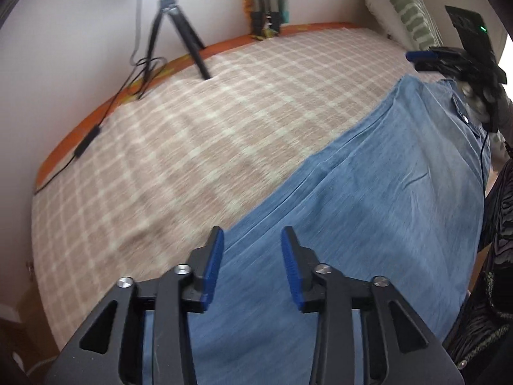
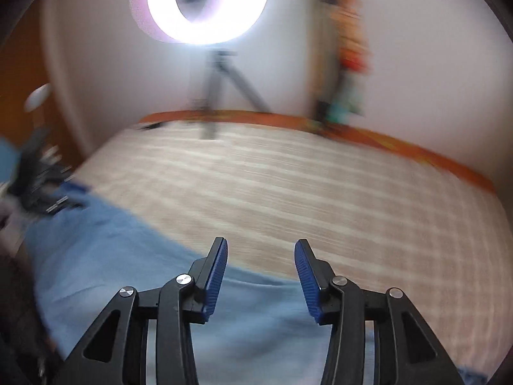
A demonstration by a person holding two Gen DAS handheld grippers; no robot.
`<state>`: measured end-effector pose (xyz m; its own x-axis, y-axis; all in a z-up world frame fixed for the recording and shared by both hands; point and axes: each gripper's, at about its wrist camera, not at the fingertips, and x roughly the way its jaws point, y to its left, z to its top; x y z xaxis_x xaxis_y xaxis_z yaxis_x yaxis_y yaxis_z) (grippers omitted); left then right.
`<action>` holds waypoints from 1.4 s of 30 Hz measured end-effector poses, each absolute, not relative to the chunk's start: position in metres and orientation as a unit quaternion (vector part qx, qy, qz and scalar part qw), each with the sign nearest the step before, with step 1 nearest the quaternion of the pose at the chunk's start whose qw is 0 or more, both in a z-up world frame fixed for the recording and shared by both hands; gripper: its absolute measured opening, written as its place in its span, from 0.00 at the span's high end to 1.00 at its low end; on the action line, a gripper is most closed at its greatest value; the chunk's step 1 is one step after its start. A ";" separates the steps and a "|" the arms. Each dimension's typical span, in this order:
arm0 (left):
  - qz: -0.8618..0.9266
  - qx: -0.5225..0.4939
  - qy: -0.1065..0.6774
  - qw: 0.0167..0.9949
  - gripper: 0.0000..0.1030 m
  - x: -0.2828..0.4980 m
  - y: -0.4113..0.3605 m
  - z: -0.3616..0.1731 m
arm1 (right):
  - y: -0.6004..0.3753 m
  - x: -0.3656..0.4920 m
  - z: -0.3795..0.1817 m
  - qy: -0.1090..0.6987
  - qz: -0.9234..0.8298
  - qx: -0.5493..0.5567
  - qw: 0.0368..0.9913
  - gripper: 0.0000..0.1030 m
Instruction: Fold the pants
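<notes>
left wrist view is sharp and catches the right gripper [image 1: 416, 59] at the far right end of the pants [image 1: 368, 199], plus a green-patterned pillow [image 1: 404, 9]; the right wrist view is motion-blurred and shows the full ring light [image 2: 205, 3] lit. there the left gripper [image 2: 69, 192] is a dark smear at the left edge. blue pants lie flat on the checked bedspread [image 1: 192, 134], folded lengthwise into a long band with stacked edges and a few soft creases. left gripper [image 1: 251, 247] jaws apart, nothing between, hovering over the fabric near one end. right gripper [image 2: 261, 256] jaws apart and empty, above the pants edge. tripod [image 1: 173, 25] with a cable [image 1: 105, 118] stands at the far bed edge, orange trim [image 1: 288, 30] behind, colourful hanging stuff [image 1: 266, 0] on the wall. nothing blocks the pants.
</notes>
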<state>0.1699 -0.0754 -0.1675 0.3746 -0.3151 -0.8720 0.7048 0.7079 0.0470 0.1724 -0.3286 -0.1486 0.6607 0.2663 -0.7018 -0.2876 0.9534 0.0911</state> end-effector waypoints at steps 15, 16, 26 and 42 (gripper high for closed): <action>-0.137 0.039 0.466 0.873 0.51 0.156 0.119 -0.138 | -0.160 0.222 -0.202 0.475 0.386 -0.148 0.777 0.55; -0.127 0.037 0.466 0.875 0.51 0.152 0.129 -0.140 | -0.155 0.224 -0.206 0.480 0.391 -0.155 0.770 0.55; -0.065 -0.009 0.465 0.883 0.50 0.133 0.188 -0.158 | -0.131 0.232 -0.215 0.504 0.400 -0.188 0.742 0.96; -0.038 -0.009 0.458 0.888 0.50 0.131 0.207 -0.163 | -0.116 0.242 -0.198 0.491 0.311 -0.272 0.767 1.00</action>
